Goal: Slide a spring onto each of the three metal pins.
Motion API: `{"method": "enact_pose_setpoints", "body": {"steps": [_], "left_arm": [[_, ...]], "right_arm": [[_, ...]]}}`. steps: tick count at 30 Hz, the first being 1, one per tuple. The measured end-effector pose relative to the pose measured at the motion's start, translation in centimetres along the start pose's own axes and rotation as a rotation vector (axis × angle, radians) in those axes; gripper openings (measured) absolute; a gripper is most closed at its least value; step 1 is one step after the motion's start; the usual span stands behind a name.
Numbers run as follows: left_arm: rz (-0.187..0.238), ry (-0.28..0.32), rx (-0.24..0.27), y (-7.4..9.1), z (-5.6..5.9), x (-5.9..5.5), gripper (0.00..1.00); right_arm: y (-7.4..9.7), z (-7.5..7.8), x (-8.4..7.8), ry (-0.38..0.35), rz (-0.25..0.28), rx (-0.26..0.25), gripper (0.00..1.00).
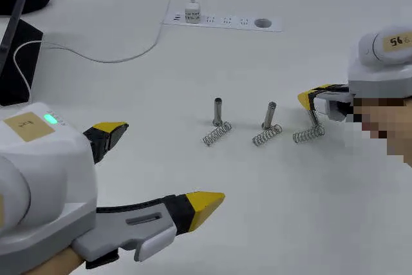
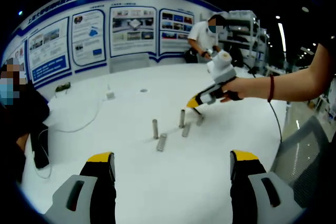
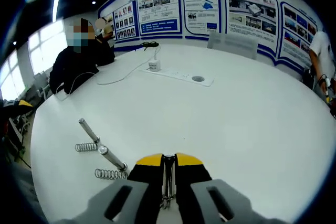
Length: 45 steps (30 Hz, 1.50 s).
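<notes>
Silver pins (image 1: 217, 111), springs (image 1: 217, 134); white table (image 1: 277, 210); left tongs (image 1: 170, 162), right tongs (image 1: 307, 98) yellow-tipped, black.

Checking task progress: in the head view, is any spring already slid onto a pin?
No, all three springs lie flat on the white table beside the pins, with none threaded on.

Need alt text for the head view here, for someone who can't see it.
The right gripper is shut on a tilted metal pin at the right of a white table, next to two upright pins; three springs lie loose at the pins' bases. The open left gripper is in the foreground.
</notes>
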<state>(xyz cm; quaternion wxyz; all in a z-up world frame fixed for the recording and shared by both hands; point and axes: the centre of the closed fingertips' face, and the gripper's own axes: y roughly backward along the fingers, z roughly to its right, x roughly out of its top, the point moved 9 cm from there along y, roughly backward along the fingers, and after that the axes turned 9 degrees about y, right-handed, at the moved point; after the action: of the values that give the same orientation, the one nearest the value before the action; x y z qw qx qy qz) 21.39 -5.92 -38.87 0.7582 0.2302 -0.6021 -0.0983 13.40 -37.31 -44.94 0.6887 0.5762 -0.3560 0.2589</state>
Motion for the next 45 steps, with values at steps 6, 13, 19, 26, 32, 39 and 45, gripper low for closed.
{"method": "enact_pose_setpoints", "body": {"steps": [6,13,19,26,32,39,45], "left_arm": [[0.016,-0.009,0.001,0.1,-0.1,0.5,0.92],[0.022,-0.013,-0.002,0.3,-0.1,0.5,0.91],[0.022,-0.014,-0.001,0.4,0.0,0.5,0.9],[0.029,-0.012,0.006,0.6,-0.1,0.5,0.89],[0.028,-0.011,0.006,0.7,-0.1,0.4,0.89],[0.025,-0.016,0.006,0.8,-0.1,0.4,0.88],[0.022,-0.017,0.009,0.8,-0.2,0.3,0.86]], "right_arm": [[1.0,-0.3,-0.1,0.008,-0.004,0.001,0.09],[2.1,-0.8,-0.2,0.033,-0.007,-0.014,0.09],[2.9,-1.0,-0.4,0.039,-0.016,-0.023,0.09],[3.7,-1.5,-0.6,0.068,-0.033,-0.032,0.09],[4.2,-1.8,-0.7,0.076,-0.043,-0.036,0.09],[4.5,-2.0,-0.9,0.072,-0.056,-0.043,0.09],[4.7,-2.1,-1.0,0.067,-0.058,-0.046,0.09]]}}
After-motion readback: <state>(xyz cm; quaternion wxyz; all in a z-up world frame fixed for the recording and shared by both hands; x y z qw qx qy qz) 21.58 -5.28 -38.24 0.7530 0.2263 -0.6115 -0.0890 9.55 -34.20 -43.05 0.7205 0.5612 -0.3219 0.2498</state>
